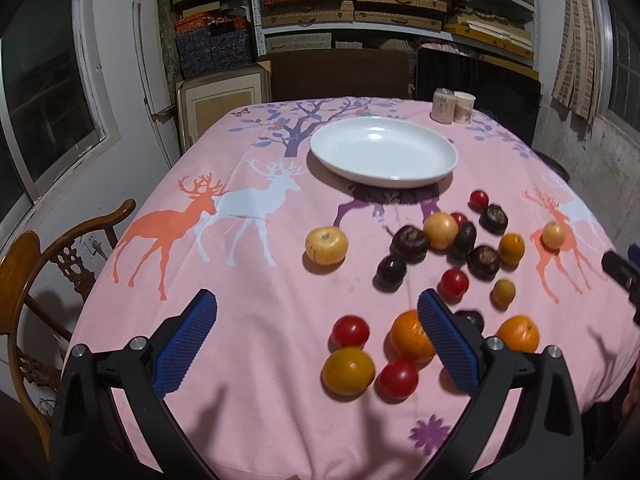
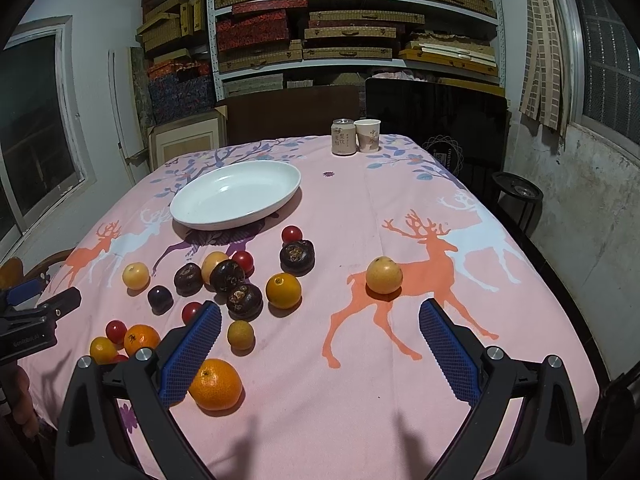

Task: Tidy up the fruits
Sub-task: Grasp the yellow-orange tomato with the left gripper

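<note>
The fruits [image 2: 224,280] are scattered loose on the cloth [image 2: 340,340], clustered at the plate's 6 o'clock in the right wrist view; none is seen on the plate [image 2: 236,194]. The cluster is made up of glossy red tomatoes [image 2: 291,234], dark, rough-capped round fruits [image 2: 297,255], smooth yellow ones [image 2: 135,275] and dimpled oranges [image 2: 215,384]. One yellow fruit [image 2: 384,275] is set well apart at the cluster's 3 o'clock, on an orange deer print. In the left wrist view a larger yellow fruit [image 1: 326,245] is seen alone at the cluster's 9 o'clock.

The plate is white, shallow, oval and shiny. A can [image 2: 344,137] and a paper cup [image 2: 367,135] stand touching at the table's far edge, at the plate's 1 o'clock. The cloth is pink fabric printed with deer and trees. A wooden chair [image 1: 48,264] is seen at the table's 9 o'clock, and shelves [image 2: 352,20] stacked with flat boxes behind.

The left gripper [image 1: 317,332] is held above the near edge, its blue ribbed pads spread wide with nothing between; an orange [image 1: 410,336] is partly hidden behind its right pad. The right gripper [image 2: 320,344] is likewise spread wide and bare, an orange just beside its left pad.
</note>
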A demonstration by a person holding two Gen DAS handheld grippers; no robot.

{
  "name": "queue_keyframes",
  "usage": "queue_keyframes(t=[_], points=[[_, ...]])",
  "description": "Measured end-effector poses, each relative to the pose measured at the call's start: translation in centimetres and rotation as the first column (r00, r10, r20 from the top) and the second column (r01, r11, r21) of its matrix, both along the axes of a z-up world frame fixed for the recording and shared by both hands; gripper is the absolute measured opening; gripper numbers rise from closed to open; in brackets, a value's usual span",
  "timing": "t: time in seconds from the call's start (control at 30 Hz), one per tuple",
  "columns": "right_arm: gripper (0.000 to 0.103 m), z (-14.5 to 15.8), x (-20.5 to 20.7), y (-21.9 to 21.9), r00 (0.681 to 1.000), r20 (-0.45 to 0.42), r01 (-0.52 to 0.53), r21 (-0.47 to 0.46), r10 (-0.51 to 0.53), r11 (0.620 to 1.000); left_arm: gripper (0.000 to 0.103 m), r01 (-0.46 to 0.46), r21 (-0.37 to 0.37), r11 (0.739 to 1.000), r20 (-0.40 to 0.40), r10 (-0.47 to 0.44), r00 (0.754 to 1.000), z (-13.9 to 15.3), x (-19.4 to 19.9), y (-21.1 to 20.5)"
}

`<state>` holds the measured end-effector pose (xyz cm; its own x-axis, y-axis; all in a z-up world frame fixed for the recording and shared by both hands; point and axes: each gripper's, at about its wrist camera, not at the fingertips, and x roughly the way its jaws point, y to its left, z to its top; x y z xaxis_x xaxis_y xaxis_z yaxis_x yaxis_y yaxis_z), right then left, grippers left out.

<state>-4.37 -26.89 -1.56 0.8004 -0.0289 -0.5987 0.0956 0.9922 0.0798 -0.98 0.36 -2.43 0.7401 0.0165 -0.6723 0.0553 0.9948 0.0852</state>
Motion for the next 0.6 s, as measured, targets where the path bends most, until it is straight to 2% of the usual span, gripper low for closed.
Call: queue_keyframes(t=[0.27,0.37,0.53,0.57,0.6], points=[[0.099,-2.3,0.4,-1.7,0.997,-0.071,0.013,0.039,-0.010,0.999,0.099,0.099,0.081,0.992,-0.102,-0.090,0.991,-5.2,-1.4,1.0],[0.099,-2.3,0.4,-1.6,0.997,-0.068,-0.018,0.062,0.022,0.998,0.099,0.114,0.097,0.989,-0.117,-0.103,0.988,-5.9,-1.6,0.8],[0.099,-2.1,0.3,-1.2,0.998,-0.056,-0.040,0.042,0.042,0.998,0.099,0.101,0.077,0.992,-0.120,-0.091,0.989,-6.2,-1.0,1.2],[0.099,-2.1,0.3,-1.2,0.997,-0.057,-0.042,0.045,0.045,0.998,0.097,0.099,0.066,0.993,-0.120,-0.091,0.989,-6.3,-0.8,1.4],[0.099,-2.2,0.2,-1.3,0.997,-0.059,-0.043,0.049,0.046,0.998,0.086,0.103,0.050,0.993,-0.118,-0.096,0.988,-6.4,-0.8,1.4]])
